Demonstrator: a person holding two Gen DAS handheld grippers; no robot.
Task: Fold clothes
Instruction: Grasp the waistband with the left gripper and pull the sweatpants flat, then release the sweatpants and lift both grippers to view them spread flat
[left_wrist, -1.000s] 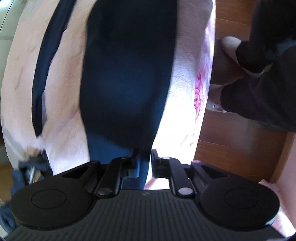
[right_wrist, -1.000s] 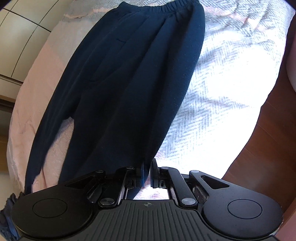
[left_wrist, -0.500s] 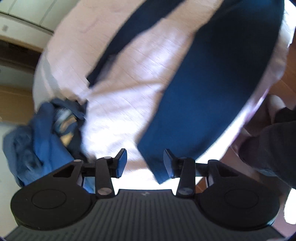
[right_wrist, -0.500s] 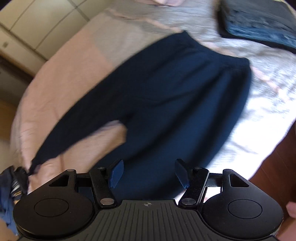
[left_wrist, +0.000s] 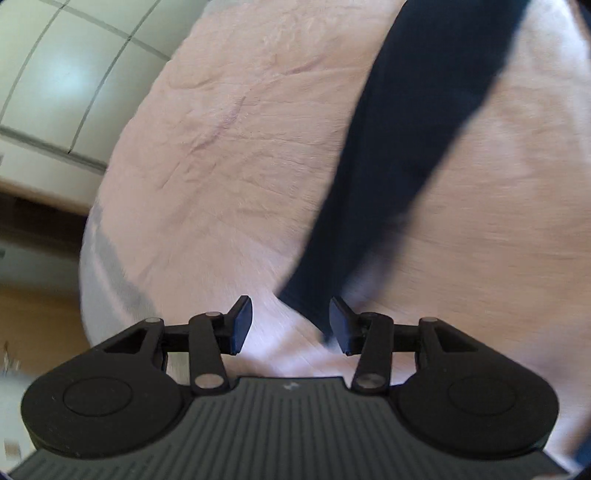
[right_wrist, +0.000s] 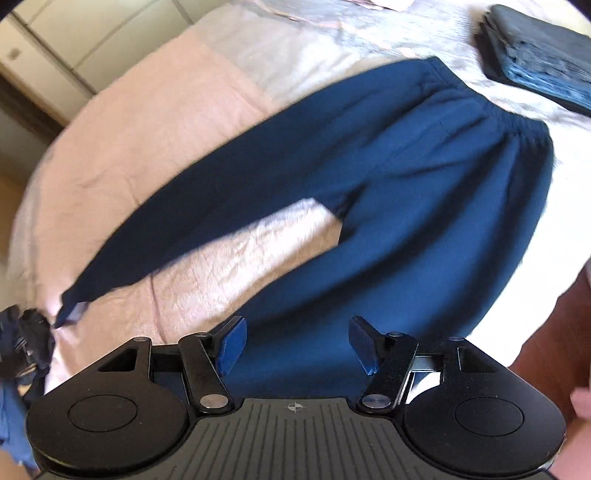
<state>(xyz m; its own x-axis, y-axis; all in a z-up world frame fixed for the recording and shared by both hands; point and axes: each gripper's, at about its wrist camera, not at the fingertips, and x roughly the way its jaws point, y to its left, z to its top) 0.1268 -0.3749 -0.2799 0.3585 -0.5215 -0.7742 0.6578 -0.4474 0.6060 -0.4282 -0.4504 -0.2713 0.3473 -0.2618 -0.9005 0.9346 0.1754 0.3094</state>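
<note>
While both tongs, left tongs (left_wrist: 290, 325) and right tongs (right_wrist: 297, 345), gape empty: one navy trousers (right_wrist: 388, 192), one folded stack (right_wrist: 543, 70).

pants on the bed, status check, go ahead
Left claw open, right claw open. Navy pants flat on bed, legs splayed, unfolded. Nothing blocking.

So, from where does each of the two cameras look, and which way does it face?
Left wrist: sits behind the open left gripper, facing down at one leg of the navy trousers on the pink bedspread; no body shows.
Right wrist: sits behind the open right gripper, facing the whole trousers and a folded stack; a bit of skin shows at the right edge.
Shared: trousers, bedspread.
</note>
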